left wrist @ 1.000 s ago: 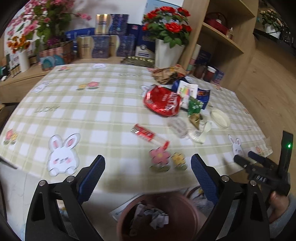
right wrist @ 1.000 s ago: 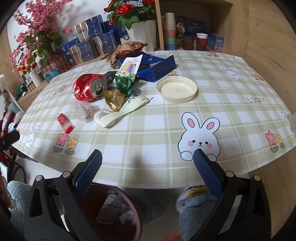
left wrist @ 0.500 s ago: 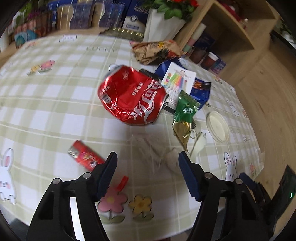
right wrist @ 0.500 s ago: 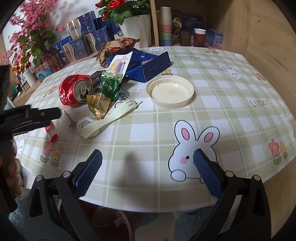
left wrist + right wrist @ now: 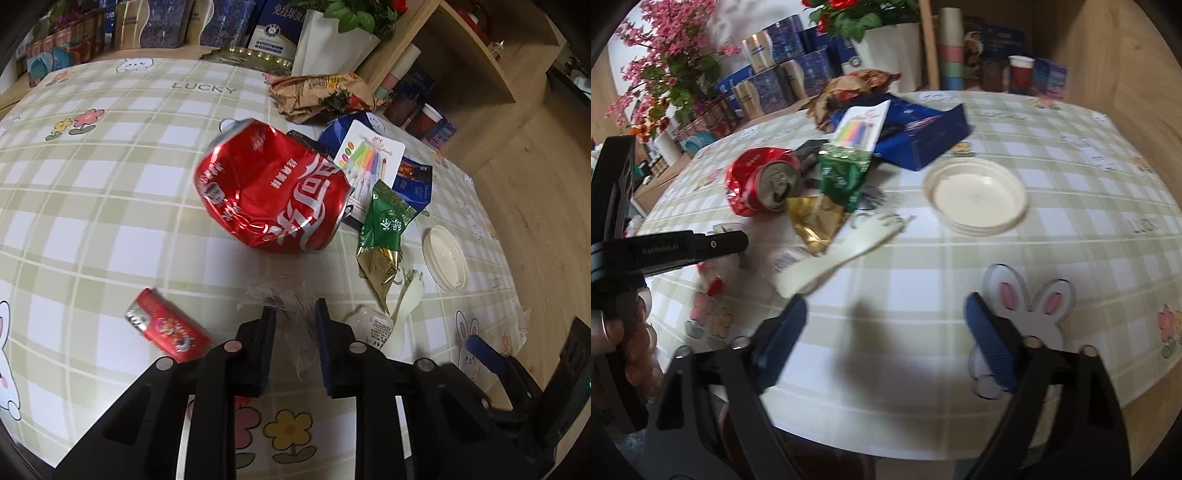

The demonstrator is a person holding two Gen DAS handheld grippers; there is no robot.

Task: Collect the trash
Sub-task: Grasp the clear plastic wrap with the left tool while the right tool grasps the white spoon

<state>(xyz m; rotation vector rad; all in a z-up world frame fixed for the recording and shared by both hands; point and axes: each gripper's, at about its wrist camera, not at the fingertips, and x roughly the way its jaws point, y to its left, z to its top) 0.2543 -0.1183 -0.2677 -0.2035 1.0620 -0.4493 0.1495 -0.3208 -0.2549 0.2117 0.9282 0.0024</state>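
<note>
Left wrist view: left gripper (image 5: 291, 314), jaws narrowed around crumpled clear plastic wrapper (image 5: 282, 301) lying directly ahead on checked tablecloth (image 5: 110, 192); contact uncertain. Right gripper (image 5: 886, 325) spread wide, farther off.

Crushed red can (image 5: 275, 199) was dented metal, glossy, with a dull silvery top. Thin clear plastic wrap (image 5: 286, 306) looked crinkled, filmy. Green packet (image 5: 386, 221) was shiny foil, its inside gold and creased. Cream lid (image 5: 975, 195) and cream spoon (image 5: 834, 254) looked like smooth matt plastic. Brown bag (image 5: 321, 94) was crumpled paper. Tablecloth (image 5: 92, 192) looked smooth, slightly sheeny. Shelving (image 5: 461, 48) was matt wood. Left gripper (image 5: 291, 328) was black matt plastic with ribbed blue pads.
</note>
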